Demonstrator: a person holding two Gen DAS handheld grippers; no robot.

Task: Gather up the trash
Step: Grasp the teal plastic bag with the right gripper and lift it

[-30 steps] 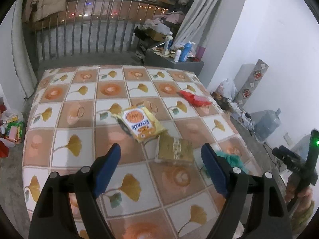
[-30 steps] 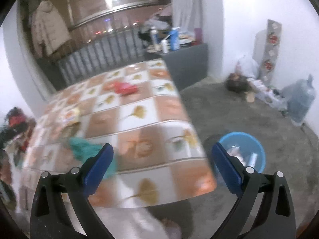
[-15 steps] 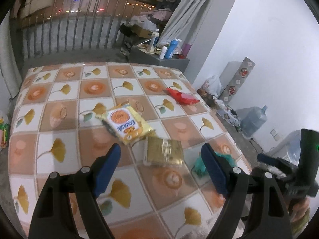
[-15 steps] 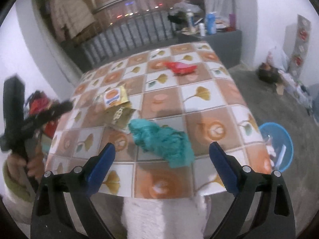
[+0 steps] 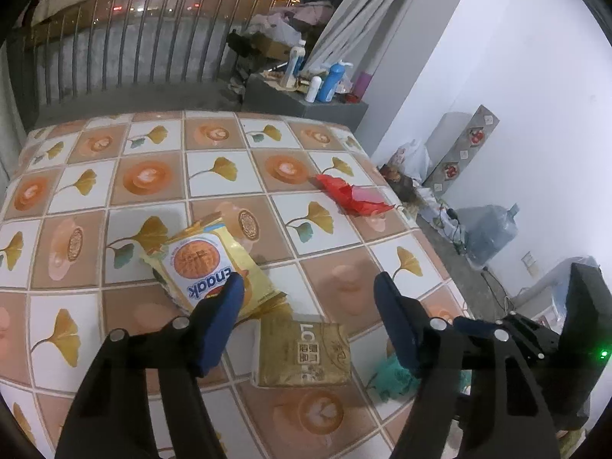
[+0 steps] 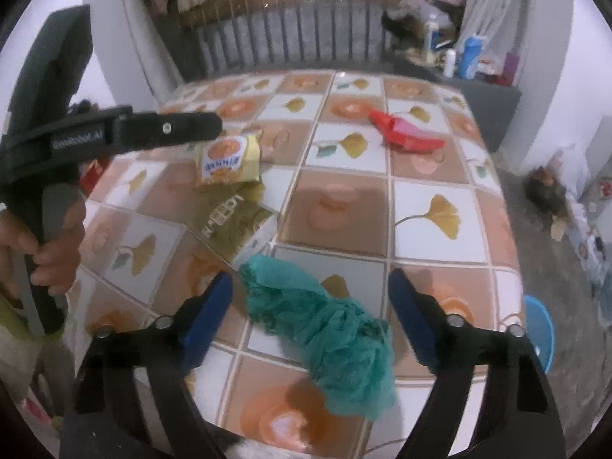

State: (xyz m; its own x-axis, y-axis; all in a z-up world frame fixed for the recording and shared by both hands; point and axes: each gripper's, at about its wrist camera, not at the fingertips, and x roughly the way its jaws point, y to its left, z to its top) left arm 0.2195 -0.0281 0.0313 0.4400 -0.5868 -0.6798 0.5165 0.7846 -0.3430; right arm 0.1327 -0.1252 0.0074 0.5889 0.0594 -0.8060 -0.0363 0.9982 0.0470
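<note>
Trash lies on a table with a tiled ginkgo-pattern cloth (image 5: 145, 176). A yellow snack bag (image 5: 206, 267) lies beside a gold flat packet (image 5: 304, 354), with a red wrapper (image 5: 354, 197) farther right. My left gripper (image 5: 308, 287) is open above the gold packet. In the right wrist view, a crumpled teal bag (image 6: 325, 336) lies near the table's front edge. My right gripper (image 6: 310, 287) is open, one finger on each side of the teal bag, above it. The snack bag (image 6: 227, 158), gold packet (image 6: 229, 218) and red wrapper (image 6: 405, 135) lie beyond.
A blue basin (image 6: 539, 329) sits on the floor to the right of the table. A grey cabinet with bottles (image 5: 317, 80) stands behind the table. A water jug (image 5: 485, 229) and clutter line the right wall. A railing (image 5: 145, 38) runs along the back.
Both grippers have moved closer to the table. My left gripper came down over the gold packet. My right gripper swung left from the basin side and now straddles the teal bag.
</note>
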